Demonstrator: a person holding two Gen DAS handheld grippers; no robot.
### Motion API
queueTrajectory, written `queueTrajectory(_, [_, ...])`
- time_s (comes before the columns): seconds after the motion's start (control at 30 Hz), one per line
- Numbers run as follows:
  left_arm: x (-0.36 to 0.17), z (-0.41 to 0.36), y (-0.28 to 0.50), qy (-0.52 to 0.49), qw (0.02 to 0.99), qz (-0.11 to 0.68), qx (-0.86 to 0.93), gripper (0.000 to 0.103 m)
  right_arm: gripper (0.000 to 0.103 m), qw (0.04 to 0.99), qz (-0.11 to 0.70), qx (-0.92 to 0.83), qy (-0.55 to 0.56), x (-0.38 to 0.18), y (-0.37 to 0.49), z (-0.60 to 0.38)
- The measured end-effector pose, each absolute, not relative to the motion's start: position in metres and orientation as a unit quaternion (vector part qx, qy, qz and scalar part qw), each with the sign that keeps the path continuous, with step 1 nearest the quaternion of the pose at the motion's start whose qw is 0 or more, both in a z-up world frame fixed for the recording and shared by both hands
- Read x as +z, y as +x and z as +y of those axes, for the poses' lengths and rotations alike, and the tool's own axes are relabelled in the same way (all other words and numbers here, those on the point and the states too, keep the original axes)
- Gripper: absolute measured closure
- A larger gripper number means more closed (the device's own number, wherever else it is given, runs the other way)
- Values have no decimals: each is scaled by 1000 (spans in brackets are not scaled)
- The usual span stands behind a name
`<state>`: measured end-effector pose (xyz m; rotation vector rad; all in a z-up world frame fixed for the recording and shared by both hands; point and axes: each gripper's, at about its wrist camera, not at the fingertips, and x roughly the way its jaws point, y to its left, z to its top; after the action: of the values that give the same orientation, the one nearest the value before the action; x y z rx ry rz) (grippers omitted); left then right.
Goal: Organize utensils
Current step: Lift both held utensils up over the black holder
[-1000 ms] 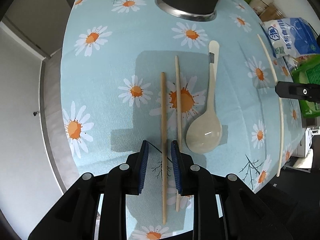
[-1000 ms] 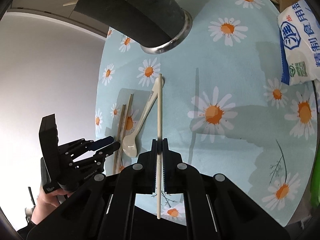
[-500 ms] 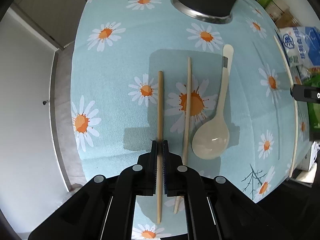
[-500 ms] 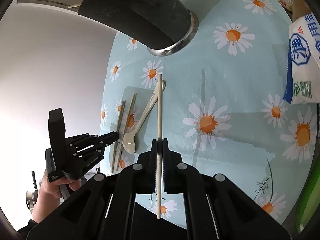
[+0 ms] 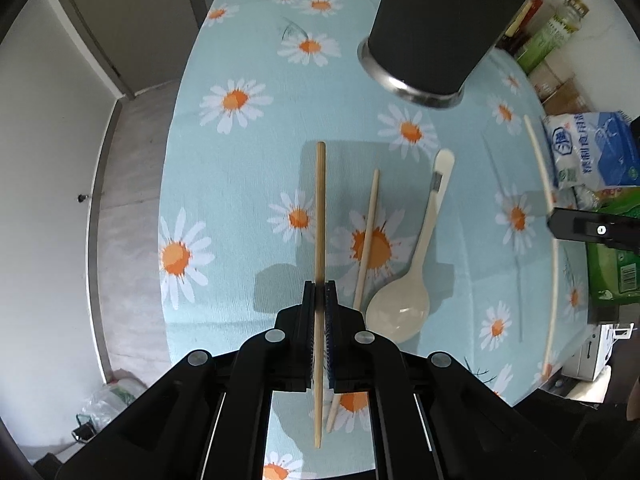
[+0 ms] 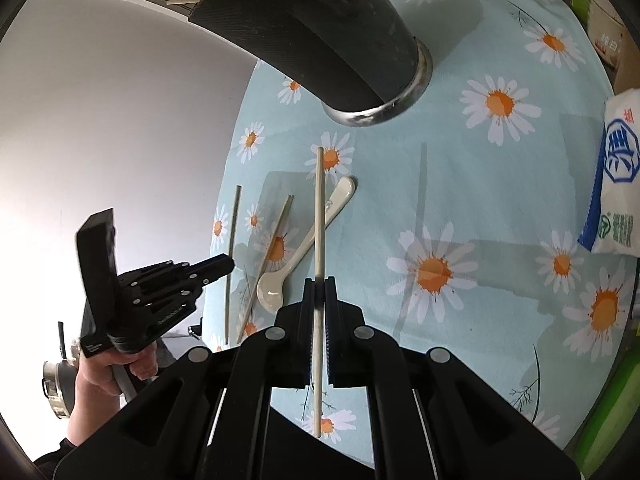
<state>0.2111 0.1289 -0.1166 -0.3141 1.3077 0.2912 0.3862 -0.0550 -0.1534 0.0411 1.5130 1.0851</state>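
Observation:
My left gripper is shut on a brown wooden chopstick and holds it above the daisy tablecloth. A second wooden chopstick and a cream plastic spoon lie on the cloth just to its right. My right gripper is shut on a pale chopstick, held in the air; it also shows in the left wrist view. The black utensil holder with a steel base stands at the far side; in the right wrist view the holder has utensil tips at its mouth.
A white and blue bag and a green pack sit at the table's right edge. Bottles stand at the back right. The table edge drops off to the floor on the left.
My left gripper closed on the brown chopstick and lifted it off the cloth. My right gripper rose with the pale chopstick, closer to the holder.

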Motion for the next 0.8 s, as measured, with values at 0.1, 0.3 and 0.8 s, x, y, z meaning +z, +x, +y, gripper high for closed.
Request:
queueTrajectory(0.1, [-106,131,215,-145,788,587,118,99,97,606,646,464,19,-150,385,-51])
queueTrajectory(0.3, [-77,128,222,-128,827,542,81,99,97,628,617,474,22,-127,373,-44])
queueTrajectory(0.8, [-1,131,247,-92,893,440,6,99,97,715,492,492,71,-50,375,-19])
